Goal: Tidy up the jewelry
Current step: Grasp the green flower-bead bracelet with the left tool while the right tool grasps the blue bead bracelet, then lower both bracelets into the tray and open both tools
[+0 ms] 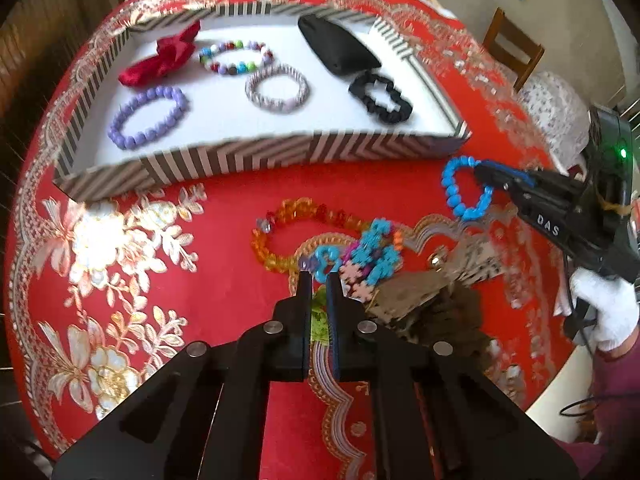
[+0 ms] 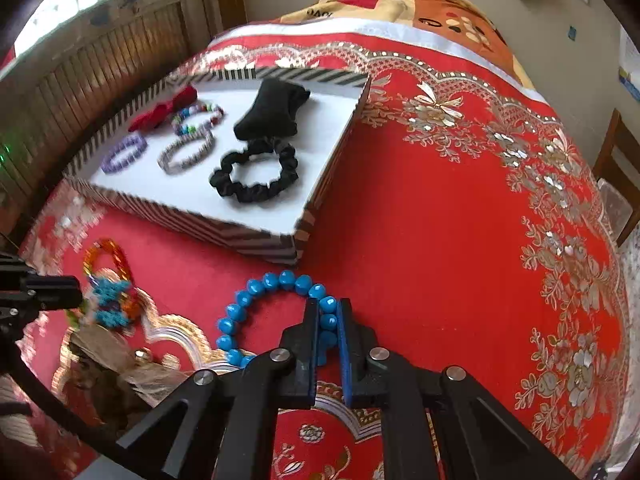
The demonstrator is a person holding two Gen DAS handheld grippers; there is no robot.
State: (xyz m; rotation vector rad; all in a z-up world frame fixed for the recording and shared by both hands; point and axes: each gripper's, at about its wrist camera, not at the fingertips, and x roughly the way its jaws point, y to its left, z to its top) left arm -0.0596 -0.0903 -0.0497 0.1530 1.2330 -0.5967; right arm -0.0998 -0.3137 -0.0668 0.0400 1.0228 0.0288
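Right tongs [image 2: 328, 306]: angled steeply down, jaws clenched on the blue bead bracelet [image 2: 276, 312]. Several beads sit pinched between the pads; the rest of the loop hangs out to the left of the fingers, just in front of the near corner of the striped tray [image 2: 224, 228]. From the left wrist view the same bracelet [image 1: 466, 188] dangles off the tips of the right tongs [image 1: 480, 174], clear of the red embroidered cloth [image 1: 224, 216] and just beside the tray's right corner. A white-gloved hand [image 1: 604, 312] holds the tool from the lower right, tool body slanting up and left.

Left tongs [image 1: 319, 276]: pointed steeply down, jaws drawn nearly together, tips at a light-blue loop of the multicoloured tangle of beads [image 1: 368, 256] on the cloth. Whether the pads actually pinch it cannot be told; the loop sits right at the tips. An orange bead bracelet [image 1: 288, 232] lies touching that tangle on its left.

Tray [image 1: 256, 152] contents, white floor: purple bead bracelet [image 1: 148, 116], red scrunchie [image 1: 160, 62], multicolour bead bracelet [image 1: 236, 58], grey-lilac bracelet [image 1: 276, 88], black scrunchie [image 1: 380, 98], black pouch [image 1: 336, 50].
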